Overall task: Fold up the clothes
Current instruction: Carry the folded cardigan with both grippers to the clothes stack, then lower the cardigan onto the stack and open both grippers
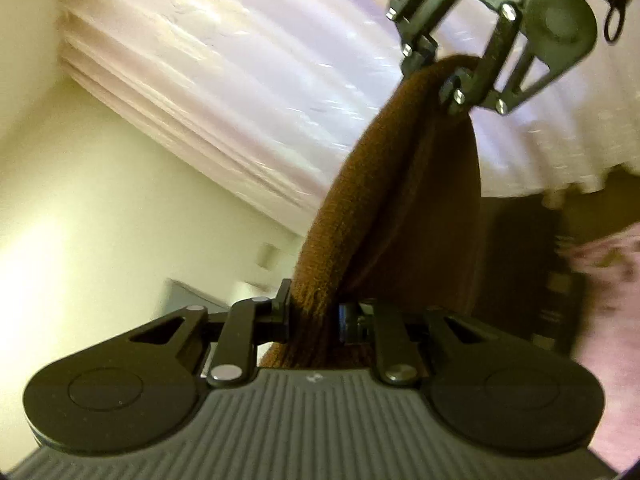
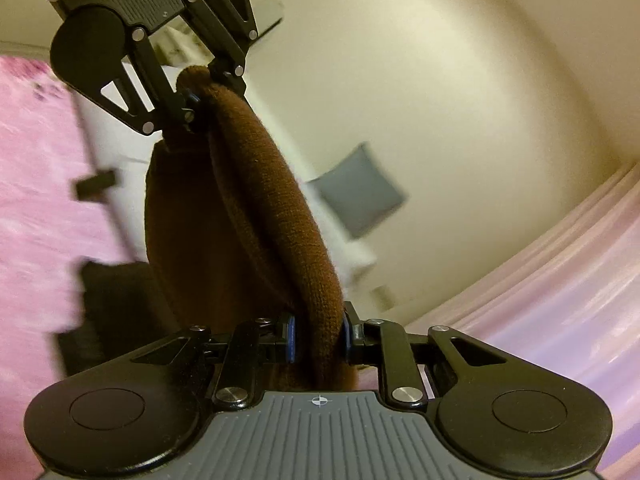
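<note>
A brown knitted garment (image 1: 384, 200) hangs stretched between my two grippers, lifted off the surface. In the left wrist view my left gripper (image 1: 314, 316) is shut on one bunched end of it, and my right gripper (image 1: 438, 76) grips the other end at the upper right. From the right wrist camera the same brown garment (image 2: 272, 216) runs from my right gripper (image 2: 318, 338), shut on it at the bottom, up to my left gripper (image 2: 200, 96) at the upper left. The rest of the cloth sags below as a dark fold. Both views are blurred by motion.
A pink fluffy cover (image 2: 36, 208) lies at the left, also seen as a pink fluffy cover (image 1: 608, 304) at the right edge. Pale pink curtains (image 1: 240, 80) and a cream wall (image 2: 400, 80) fill the background. A grey cushion (image 2: 360, 192) rests on something white. A dark object (image 2: 108, 300) sits low.
</note>
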`<action>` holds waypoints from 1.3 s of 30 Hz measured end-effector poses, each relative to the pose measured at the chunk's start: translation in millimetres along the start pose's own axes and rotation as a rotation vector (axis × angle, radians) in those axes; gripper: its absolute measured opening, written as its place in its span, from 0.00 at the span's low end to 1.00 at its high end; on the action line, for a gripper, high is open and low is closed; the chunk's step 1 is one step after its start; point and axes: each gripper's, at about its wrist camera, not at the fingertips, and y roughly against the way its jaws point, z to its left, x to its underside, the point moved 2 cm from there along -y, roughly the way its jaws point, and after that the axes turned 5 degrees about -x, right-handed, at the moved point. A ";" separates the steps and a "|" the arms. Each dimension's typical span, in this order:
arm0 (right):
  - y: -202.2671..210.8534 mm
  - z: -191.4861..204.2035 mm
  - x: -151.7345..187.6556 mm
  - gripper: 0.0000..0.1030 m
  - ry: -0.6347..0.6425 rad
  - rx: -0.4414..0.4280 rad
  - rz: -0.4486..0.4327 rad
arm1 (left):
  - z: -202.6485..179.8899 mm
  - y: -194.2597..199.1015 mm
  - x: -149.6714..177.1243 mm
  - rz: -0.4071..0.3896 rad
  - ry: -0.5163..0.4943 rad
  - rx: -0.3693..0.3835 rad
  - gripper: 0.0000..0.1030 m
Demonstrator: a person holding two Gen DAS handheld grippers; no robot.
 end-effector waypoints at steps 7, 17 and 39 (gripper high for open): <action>-90.1 60.5 95.6 0.20 0.059 -0.041 0.068 | -144.5 -89.2 53.6 0.111 -0.115 0.139 0.18; -98.0 135.4 150.8 0.30 0.026 -0.184 0.166 | -237.2 -82.2 95.6 0.086 -0.282 0.101 0.24; -50.0 141.1 162.8 0.66 -0.261 -0.209 0.241 | -167.5 3.5 103.0 0.230 0.398 0.169 0.34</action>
